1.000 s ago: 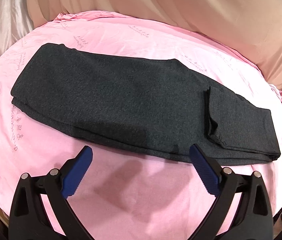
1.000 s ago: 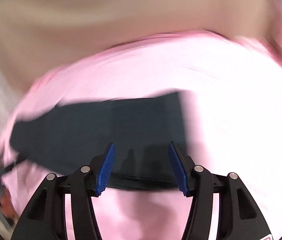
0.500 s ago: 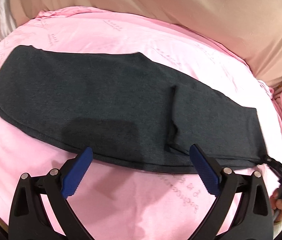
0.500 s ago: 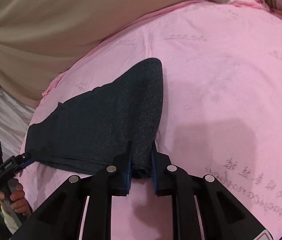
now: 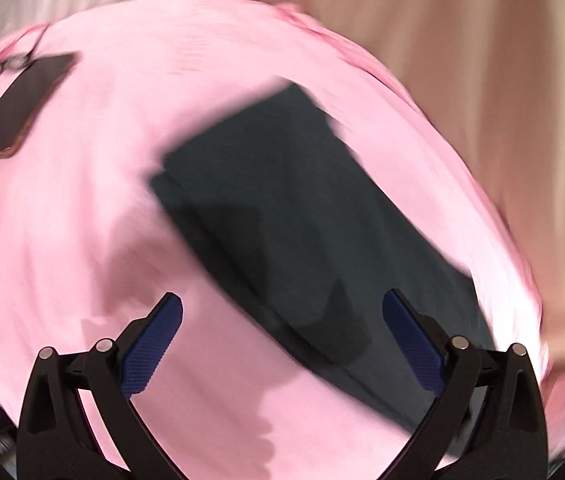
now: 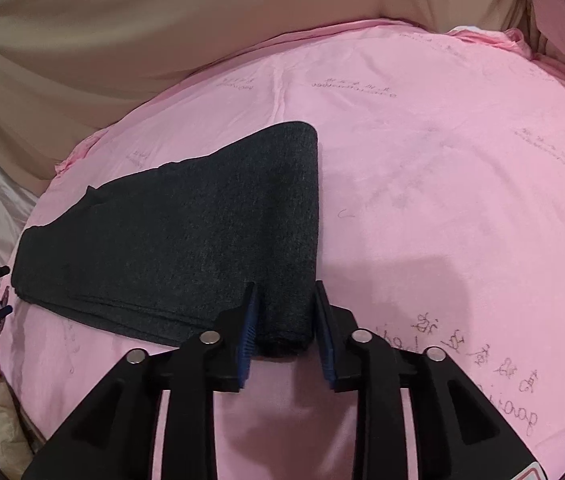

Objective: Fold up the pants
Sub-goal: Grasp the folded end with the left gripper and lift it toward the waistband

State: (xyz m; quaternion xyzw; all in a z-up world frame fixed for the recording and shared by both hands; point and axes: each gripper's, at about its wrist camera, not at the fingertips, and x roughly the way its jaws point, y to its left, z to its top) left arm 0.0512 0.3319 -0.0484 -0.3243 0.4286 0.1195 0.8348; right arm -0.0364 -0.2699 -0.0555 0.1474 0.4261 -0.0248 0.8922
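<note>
My left camera looks down, blurred, pants [image 5: 302,216] toward 1 o'clock; my right sits close at their 6 o'clock corner [image 6: 282,320]; both share the pants.
</note>
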